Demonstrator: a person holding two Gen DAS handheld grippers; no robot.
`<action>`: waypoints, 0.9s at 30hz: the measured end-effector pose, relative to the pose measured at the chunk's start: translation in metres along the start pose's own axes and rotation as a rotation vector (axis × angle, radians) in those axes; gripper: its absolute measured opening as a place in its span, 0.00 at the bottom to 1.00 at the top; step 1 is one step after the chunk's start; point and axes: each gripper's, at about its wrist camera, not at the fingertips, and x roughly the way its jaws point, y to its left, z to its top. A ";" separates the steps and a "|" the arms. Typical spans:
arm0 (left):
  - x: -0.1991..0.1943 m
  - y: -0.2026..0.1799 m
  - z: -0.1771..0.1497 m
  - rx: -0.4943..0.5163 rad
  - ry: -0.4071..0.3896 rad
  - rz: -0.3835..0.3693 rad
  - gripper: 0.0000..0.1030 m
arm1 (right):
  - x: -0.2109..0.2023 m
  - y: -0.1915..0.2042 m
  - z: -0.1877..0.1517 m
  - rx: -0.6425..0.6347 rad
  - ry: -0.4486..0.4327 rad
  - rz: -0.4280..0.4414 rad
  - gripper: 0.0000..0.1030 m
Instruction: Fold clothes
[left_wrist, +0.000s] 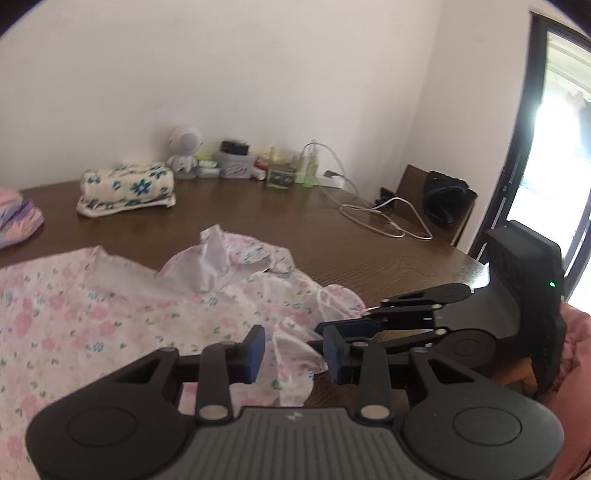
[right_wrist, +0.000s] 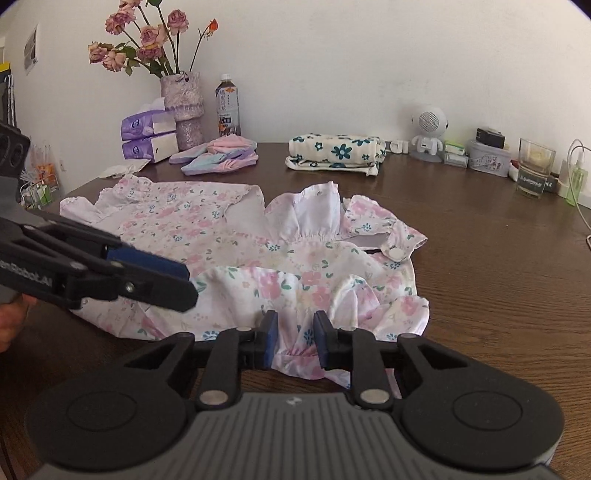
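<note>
Nearest to us, in the right wrist view, the right hand-held gripper (right_wrist: 295, 341) has its blue pads standing a little apart, and the near hem of the pink floral garment (right_wrist: 280, 266) lies between them; we cannot tell whether the pads press on the cloth. In the left wrist view, the left hand-held gripper (left_wrist: 295, 354) is also partly open, with a fold of the same garment (left_wrist: 110, 317) seen in the gap between its pads, and again we cannot tell if the pads touch it. The two grippers are near each other at the near edge of the garment, the left one (right_wrist: 162, 280) coming in from the left side of the right view. The garment is spread on the brown table (right_wrist: 498, 280), crumpled, with its collar and sleeves turned away from us. Farther on the table, a folded cloth with blue flowers (right_wrist: 332, 151) and a pastel folded piece (right_wrist: 218, 157) lie well apart from the garment. At the wall stand a vase of dried roses (right_wrist: 183, 107), a bottle (right_wrist: 227, 107) and a small white robot figure (right_wrist: 428, 133).
</note>
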 end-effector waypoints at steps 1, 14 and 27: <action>0.003 -0.003 0.000 0.023 0.008 -0.007 0.23 | 0.002 0.000 0.000 -0.002 0.011 0.007 0.22; 0.036 0.013 -0.017 -0.039 0.161 -0.009 0.17 | -0.050 -0.011 0.002 0.059 -0.134 -0.008 0.22; 0.033 0.017 -0.017 -0.078 0.157 -0.022 0.17 | -0.016 -0.027 -0.010 0.046 0.025 -0.079 0.19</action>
